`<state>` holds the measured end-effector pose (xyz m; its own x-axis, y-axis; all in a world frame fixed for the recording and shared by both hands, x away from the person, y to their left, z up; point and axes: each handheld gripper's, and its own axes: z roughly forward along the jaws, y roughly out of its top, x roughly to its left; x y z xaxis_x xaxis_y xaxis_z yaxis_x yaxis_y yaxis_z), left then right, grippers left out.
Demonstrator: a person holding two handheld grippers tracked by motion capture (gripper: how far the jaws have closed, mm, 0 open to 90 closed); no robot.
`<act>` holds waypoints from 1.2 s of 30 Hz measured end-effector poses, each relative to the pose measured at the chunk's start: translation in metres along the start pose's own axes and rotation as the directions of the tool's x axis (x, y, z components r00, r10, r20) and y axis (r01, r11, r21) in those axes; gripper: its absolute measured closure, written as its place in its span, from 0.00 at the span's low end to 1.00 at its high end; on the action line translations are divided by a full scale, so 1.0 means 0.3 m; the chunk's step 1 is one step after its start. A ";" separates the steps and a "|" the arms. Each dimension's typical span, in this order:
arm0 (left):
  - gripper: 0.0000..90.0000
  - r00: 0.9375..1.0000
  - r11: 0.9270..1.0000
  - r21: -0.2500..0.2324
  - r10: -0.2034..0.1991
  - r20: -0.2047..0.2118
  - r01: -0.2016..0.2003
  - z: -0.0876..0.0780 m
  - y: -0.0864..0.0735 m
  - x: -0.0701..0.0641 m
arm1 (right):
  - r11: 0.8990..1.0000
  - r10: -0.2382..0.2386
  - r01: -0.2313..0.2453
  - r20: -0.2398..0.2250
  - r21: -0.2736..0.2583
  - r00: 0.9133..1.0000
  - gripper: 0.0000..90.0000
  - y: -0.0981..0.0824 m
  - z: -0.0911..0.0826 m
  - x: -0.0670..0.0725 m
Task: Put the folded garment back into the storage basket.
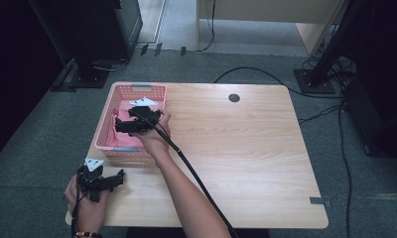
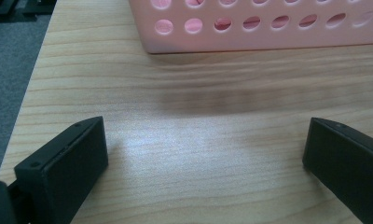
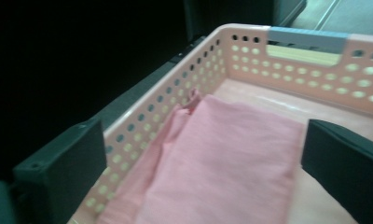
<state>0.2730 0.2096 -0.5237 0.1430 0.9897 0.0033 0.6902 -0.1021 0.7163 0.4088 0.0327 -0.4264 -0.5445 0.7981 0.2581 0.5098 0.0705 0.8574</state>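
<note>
Two grippers work at a light wooden table point(image 1: 246, 148), which stands on grey carpet with black cables trailing across it. At the table's far left corner sits a pink perforated basket point(image 1: 105, 130) with grey handle grips. A folded pink cloth point(image 3: 222, 158) lies flat on the basket's floor, one edge rumpled against the side wall. The right gripper point(image 1: 121, 125) hangs over the basket just above the cloth, its jaws spread wide and clear of the fabric, nothing between them. The left gripper point(image 1: 118, 179) rests low at the table's near left corner, near the basket, pointing toward its wall; its jaws stand wide apart over bare wood, holding nothing.
</note>
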 end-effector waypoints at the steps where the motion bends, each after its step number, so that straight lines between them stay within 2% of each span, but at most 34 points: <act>1: 0.00 1.000 1.000 0.001 0.001 0.000 -0.001 0.000 0.000 0.000 | 1.000 -0.002 0.002 0.003 -0.006 1.000 0.00 -0.006 -0.010 -0.008; 4: 0.00 1.000 1.000 0.001 0.002 0.000 -0.002 0.000 0.000 0.000 | 1.000 0.000 0.000 0.013 -0.016 1.000 0.00 -0.016 -0.029 -0.024; 12: 0.00 1.000 1.000 0.002 0.002 0.000 -0.002 0.000 0.001 0.000 | 1.000 -0.003 0.005 0.109 -0.013 0.994 0.00 -0.049 -0.101 -0.119; 21: 0.00 1.000 1.000 0.001 0.003 0.000 -0.003 0.001 0.001 0.000 | 0.999 0.036 -0.031 0.164 -0.033 0.986 0.00 -0.115 -0.184 -0.234; 24: 0.00 1.000 1.000 0.001 0.002 0.000 -0.002 0.001 0.001 0.000 | 0.999 0.033 -0.029 0.190 -0.022 0.981 0.00 -0.141 -0.205 -0.272; 31: 0.00 1.000 1.000 0.000 0.003 0.000 -0.003 0.001 0.001 0.000 | 0.998 0.069 -0.067 0.228 -0.017 0.971 0.00 -0.190 -0.237 -0.346; 36: 0.00 1.000 1.000 0.000 0.002 0.000 -0.002 0.001 0.001 0.000 | 0.998 0.052 -0.061 0.245 0.026 0.968 0.00 -0.232 -0.246 -0.377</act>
<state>0.2734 0.2096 -0.5237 0.1447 0.9895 0.0051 0.6896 -0.1045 0.7166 0.3859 -0.1066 -0.4824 -0.3370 0.9230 0.1856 0.5593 0.0377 0.8281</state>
